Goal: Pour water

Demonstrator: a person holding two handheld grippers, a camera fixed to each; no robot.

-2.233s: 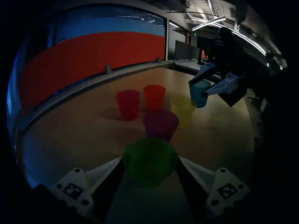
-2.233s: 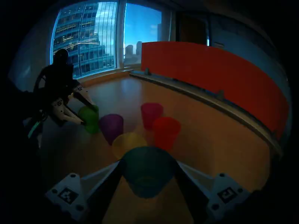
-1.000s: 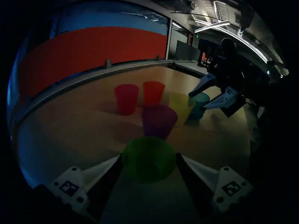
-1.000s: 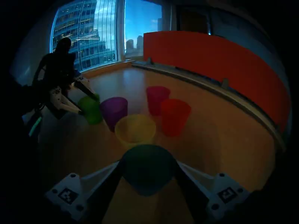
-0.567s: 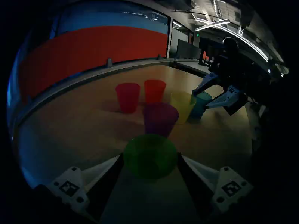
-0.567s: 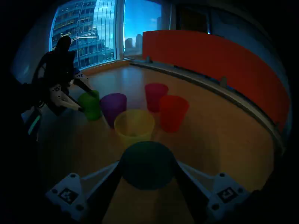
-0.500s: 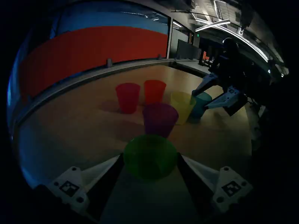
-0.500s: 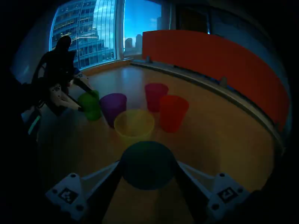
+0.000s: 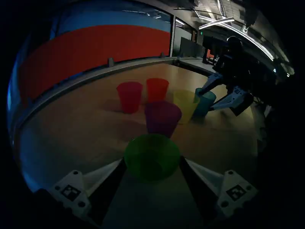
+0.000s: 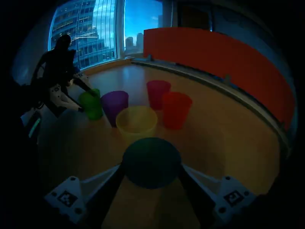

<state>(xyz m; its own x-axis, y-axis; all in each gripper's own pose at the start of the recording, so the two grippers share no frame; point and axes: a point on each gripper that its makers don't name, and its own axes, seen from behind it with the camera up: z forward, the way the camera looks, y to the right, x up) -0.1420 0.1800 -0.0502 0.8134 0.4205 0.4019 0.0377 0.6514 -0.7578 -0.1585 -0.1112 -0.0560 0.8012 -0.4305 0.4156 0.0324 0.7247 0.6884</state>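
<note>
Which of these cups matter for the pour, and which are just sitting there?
Job: teal cup in right claw, beside yellow cup; green cup in left claw.
Idle: purple cup, pink cup, red cup, standing untouched on the table.

The green cup [image 9: 152, 156] and teal cup [image 10: 151, 162] are moulded in smooth, see-through plastic, slightly glossy. The table [image 9: 76, 126] is finished in wood grain with a soft sheen. At 11 o'clock a matt red panel [image 9: 87, 49] is seen. The fingers [image 9: 95, 177] are done in matt white plastic.

We see a wooden table [image 9: 68, 126] edged by a red partition [image 9: 95, 45], tall windows [image 10: 91, 34] showing towers, ceiling strip lights [image 9: 215, 22]
</note>
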